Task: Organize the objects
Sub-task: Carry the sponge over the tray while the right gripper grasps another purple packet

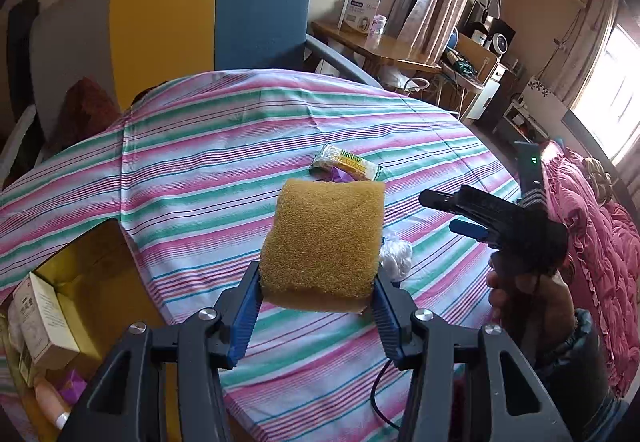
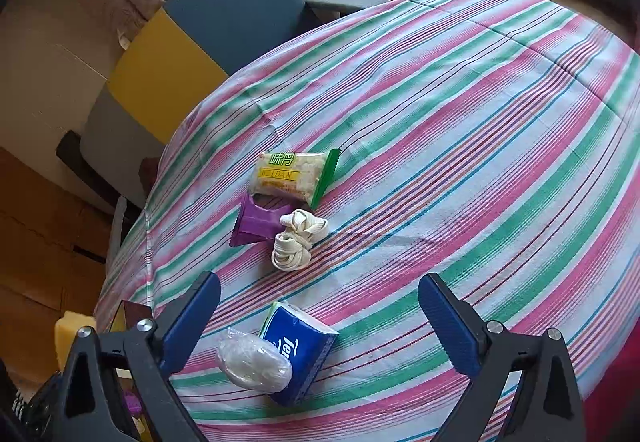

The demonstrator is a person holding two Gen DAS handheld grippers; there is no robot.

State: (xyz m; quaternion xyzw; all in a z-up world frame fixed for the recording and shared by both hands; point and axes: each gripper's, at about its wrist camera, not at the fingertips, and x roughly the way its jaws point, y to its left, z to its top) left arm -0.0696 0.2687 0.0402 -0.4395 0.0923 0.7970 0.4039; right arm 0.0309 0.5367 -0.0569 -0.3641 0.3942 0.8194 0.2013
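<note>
At about 8 o'clock from the left gripper (image 1: 318, 296), over the edge of the table, sits an open cardboard box (image 1: 86, 274) with a white carton (image 1: 44, 318) standing inside it. The left gripper itself is clamped on a yellow sponge (image 1: 324, 242): its blue pads press into the sponge's lower sides, and the sponge juts out past the tips toward 12 o'clock, lifted clear of the striped tablecloth (image 1: 192, 170). Beyond the sponge, at 12 o'clock, lies a green-and-yellow snack packet (image 1: 346, 163) with a scrap of a purple wrapper (image 1: 338, 176) showing just under it. At 3 o'clock from the sponge, the right gripper (image 1: 436, 212) is held above the cloth in a hand (image 1: 528, 294).

From the right wrist view, the right gripper (image 2: 320, 322) stands with its jaws wide apart and nothing between the pads. A clear-wrapped white bundle (image 2: 254, 362) and a blue tissue pack (image 2: 302, 352) touch each other on the cloth between the fingers, nearer the left one. At 12 o'clock from them, well clear of the tips, lies a knotted white cord (image 2: 298, 240), touching the purple wrapper at its 10 o'clock.
</note>
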